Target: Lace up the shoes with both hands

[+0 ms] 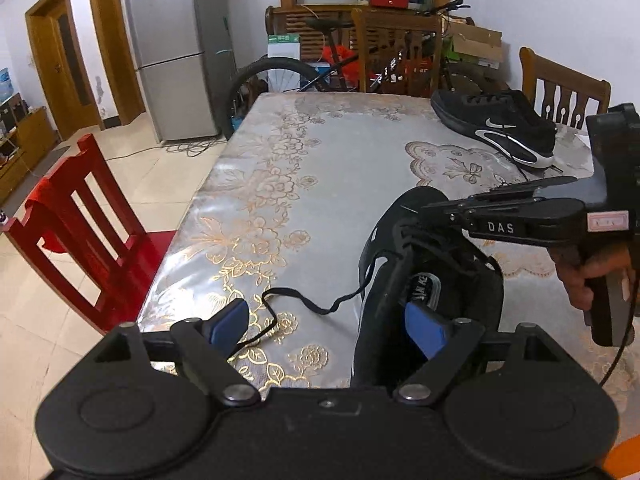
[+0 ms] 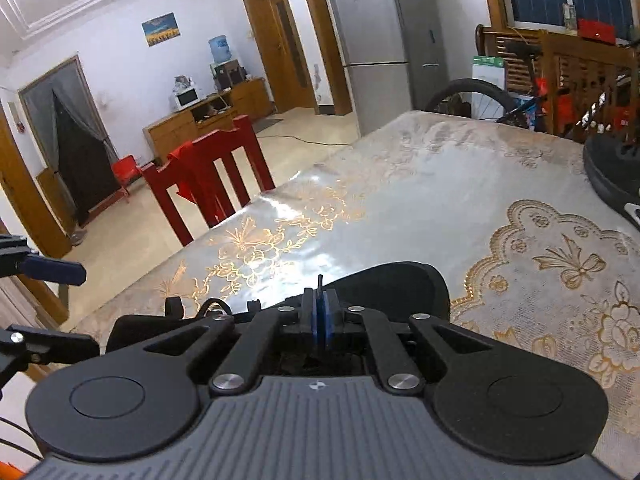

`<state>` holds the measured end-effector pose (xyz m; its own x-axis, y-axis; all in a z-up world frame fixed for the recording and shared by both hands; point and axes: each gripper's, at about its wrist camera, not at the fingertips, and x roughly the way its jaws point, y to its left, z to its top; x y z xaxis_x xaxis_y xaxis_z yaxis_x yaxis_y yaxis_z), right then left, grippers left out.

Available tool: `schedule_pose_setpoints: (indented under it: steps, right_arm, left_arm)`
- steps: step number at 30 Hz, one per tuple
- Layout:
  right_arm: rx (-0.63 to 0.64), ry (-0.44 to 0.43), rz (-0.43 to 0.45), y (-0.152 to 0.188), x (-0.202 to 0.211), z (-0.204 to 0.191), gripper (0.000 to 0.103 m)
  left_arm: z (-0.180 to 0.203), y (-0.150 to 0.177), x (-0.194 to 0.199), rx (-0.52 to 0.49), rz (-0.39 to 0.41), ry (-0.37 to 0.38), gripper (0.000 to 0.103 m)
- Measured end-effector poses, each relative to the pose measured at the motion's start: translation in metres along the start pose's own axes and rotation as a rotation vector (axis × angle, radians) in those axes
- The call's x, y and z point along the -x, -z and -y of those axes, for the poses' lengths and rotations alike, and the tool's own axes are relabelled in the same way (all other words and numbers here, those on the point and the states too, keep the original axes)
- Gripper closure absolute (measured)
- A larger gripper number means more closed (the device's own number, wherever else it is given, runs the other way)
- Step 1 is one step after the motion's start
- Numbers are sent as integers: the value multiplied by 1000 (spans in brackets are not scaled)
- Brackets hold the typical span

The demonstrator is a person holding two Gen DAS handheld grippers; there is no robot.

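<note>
A black sneaker (image 1: 400, 264) stands near the table's front edge, heel toward me, and in the right wrist view its toe (image 2: 404, 280) shows beyond the fingers. One loose black lace (image 1: 304, 298) trails left from it across the cloth. My left gripper (image 1: 326, 330) is open; its right pad (image 1: 426, 332) is at the heel opening and the lace runs past its left pad (image 1: 228, 326). My right gripper (image 2: 320, 318) is shut over the shoe's tongue, and a thin black lace end (image 2: 320, 284) sticks up between its pads. From the side, the right gripper (image 1: 436, 206) reaches in from the right.
A second black sneaker (image 1: 496, 128) with a white logo lies at the far right of the table (image 1: 320, 168). A red chair (image 1: 80, 216) stands at the left edge, wooden chairs (image 1: 564, 88) at the far side. A hand (image 1: 588, 280) holds the right gripper's handle.
</note>
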<state>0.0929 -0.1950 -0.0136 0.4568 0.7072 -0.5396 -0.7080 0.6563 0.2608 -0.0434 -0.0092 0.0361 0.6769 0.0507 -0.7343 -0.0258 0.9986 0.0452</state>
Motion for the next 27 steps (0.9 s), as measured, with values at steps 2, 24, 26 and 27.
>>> schedule_pose_setpoints:
  steps: [2, 24, 26, 27]
  right_arm:
    - [-6, -8, -5, 0, -1, 2, 92]
    - [-179, -190, 176, 36, 68, -45, 99]
    - [-93, -129, 142, 42, 60, -62, 99]
    - [-85, -136, 141, 44, 59, -67, 99]
  left_arm:
    - [1, 1, 0, 4, -7, -10, 19]
    - [15, -3, -8, -35, -14, 32, 35]
    - [18, -3, -13, -52, -29, 21, 41]
    - [19, -3, -15, -54, -35, 8, 46]
